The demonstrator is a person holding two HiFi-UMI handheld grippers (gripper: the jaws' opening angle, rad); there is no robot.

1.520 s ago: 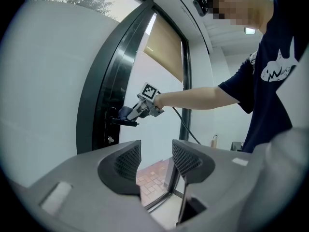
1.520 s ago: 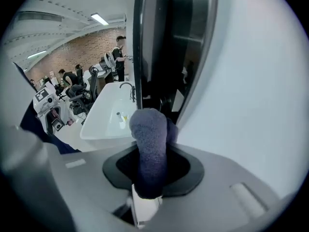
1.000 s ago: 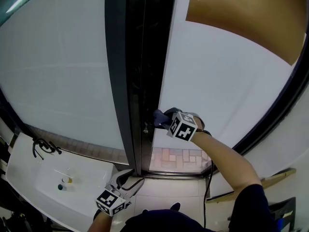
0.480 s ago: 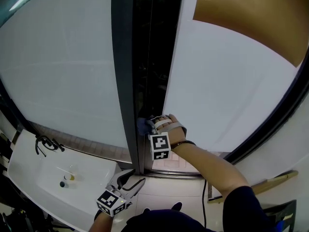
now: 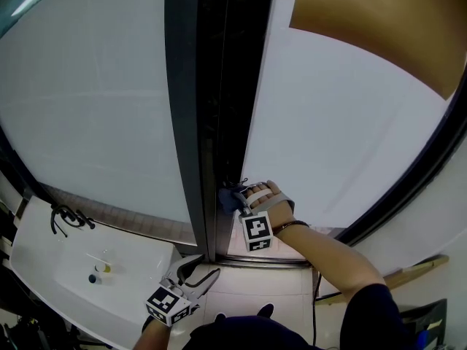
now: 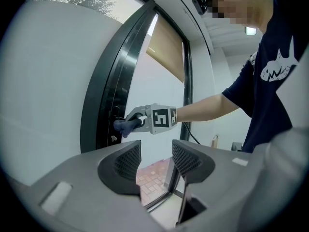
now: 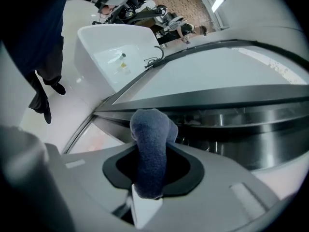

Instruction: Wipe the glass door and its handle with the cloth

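The glass door's dark frame [image 5: 191, 122] runs up the middle of the head view, with pale glass [image 5: 87, 108] to its left. My right gripper [image 5: 237, 195] is shut on a blue-grey cloth [image 5: 229, 200] and presses it against the door's edge low down. In the right gripper view the cloth [image 7: 150, 144] sticks out between the jaws, against a shiny metal bar [image 7: 241, 119] on the door. My left gripper [image 5: 191, 272] hangs low near the floor, open and holding nothing. Its own view shows the open jaws [image 6: 155, 161] and, beyond them, the cloth [image 6: 121, 125] at the frame [image 6: 104, 100].
A white sink [image 5: 66, 261] with a black tap [image 5: 67, 218] stands at the lower left. A brown blind [image 5: 379, 28] covers the upper right pane. Brick paving [image 5: 244, 240] shows at the door's foot. A cable [image 5: 315, 297] hangs by my right arm.
The right gripper with the cloth slid left onto the door's edge, then lower along it. The left gripper has stayed where it was.
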